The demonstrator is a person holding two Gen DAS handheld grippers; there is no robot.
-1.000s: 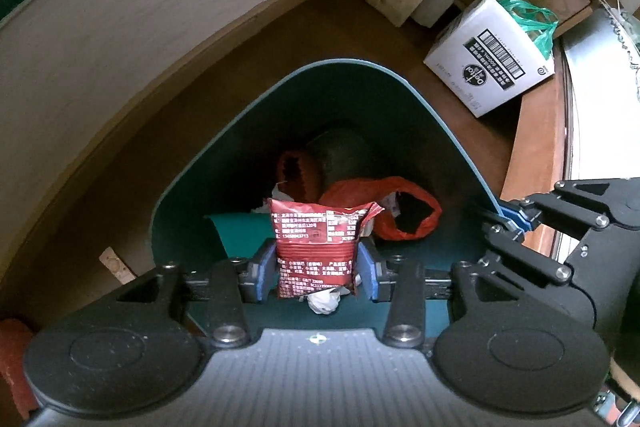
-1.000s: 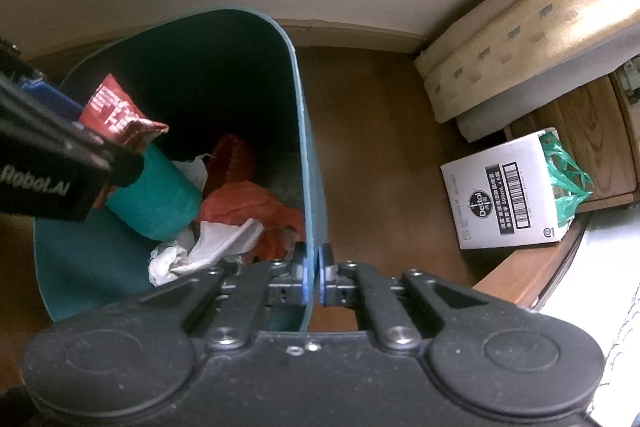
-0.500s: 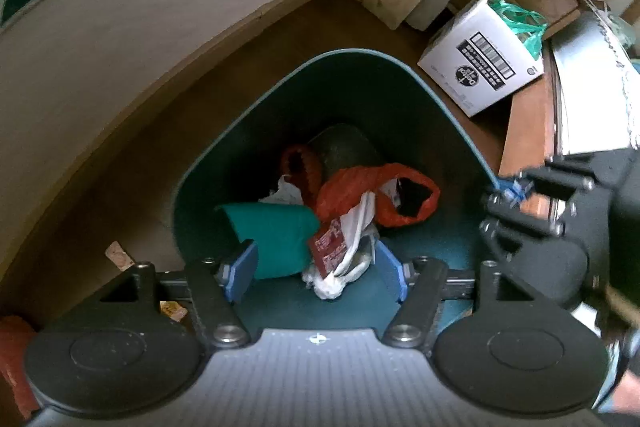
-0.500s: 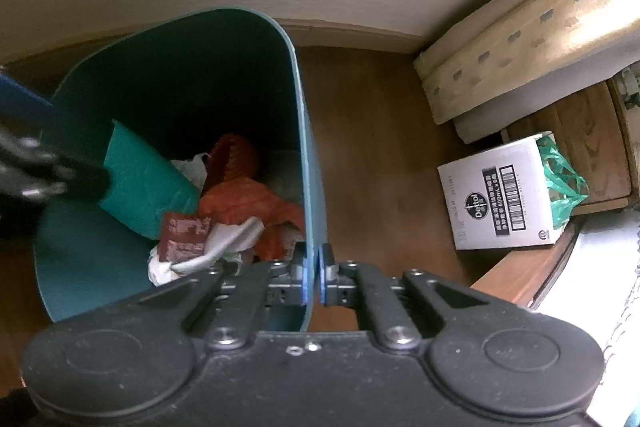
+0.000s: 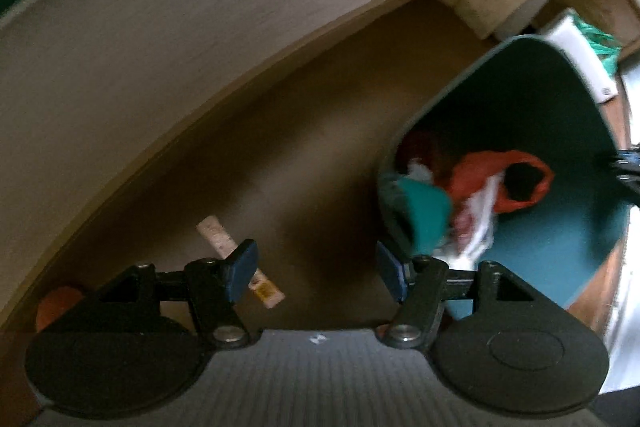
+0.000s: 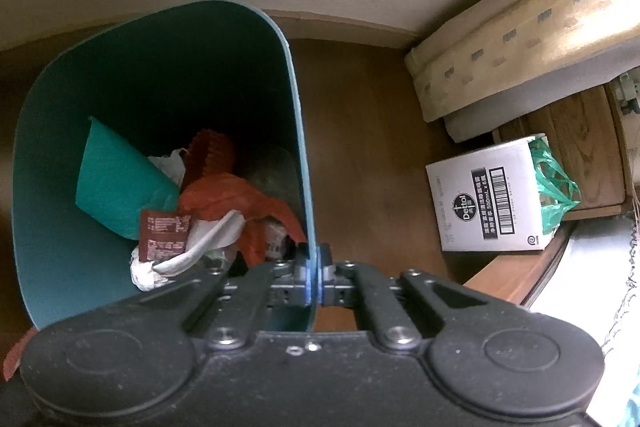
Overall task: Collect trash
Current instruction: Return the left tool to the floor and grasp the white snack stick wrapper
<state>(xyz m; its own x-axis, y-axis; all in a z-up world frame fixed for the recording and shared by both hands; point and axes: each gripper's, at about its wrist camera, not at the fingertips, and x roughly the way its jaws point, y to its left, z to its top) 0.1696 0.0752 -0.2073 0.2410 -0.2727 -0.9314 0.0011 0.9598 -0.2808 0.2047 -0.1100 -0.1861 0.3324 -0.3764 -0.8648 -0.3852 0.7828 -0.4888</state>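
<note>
A teal bin (image 6: 168, 67) stands on the wooden floor, and my right gripper (image 6: 314, 281) is shut on its right rim. Inside lie a red snack packet (image 6: 164, 235), an orange bag (image 6: 240, 195), a teal paper (image 6: 116, 183) and white tissue (image 6: 200, 247). In the blurred left wrist view the bin (image 5: 560, 99) sits at the right. My left gripper (image 5: 314, 269) is open and empty over bare floor left of it. A pale paper strip (image 5: 218, 239) lies on the floor, partly behind the left fingertip (image 5: 240, 267).
A white Dettol box (image 6: 488, 203) with a green bag in it stands right of the bin. A beige mattress edge (image 6: 520, 35) and a wall skirting (image 6: 340, 23) close the back. An orange-red object (image 5: 56, 303) lies at the far left by the wall.
My left gripper opened and dropped the red snack packet into the bin, then swung left over the floor toward the paper strip. The right gripper kept its hold on the rim.
</note>
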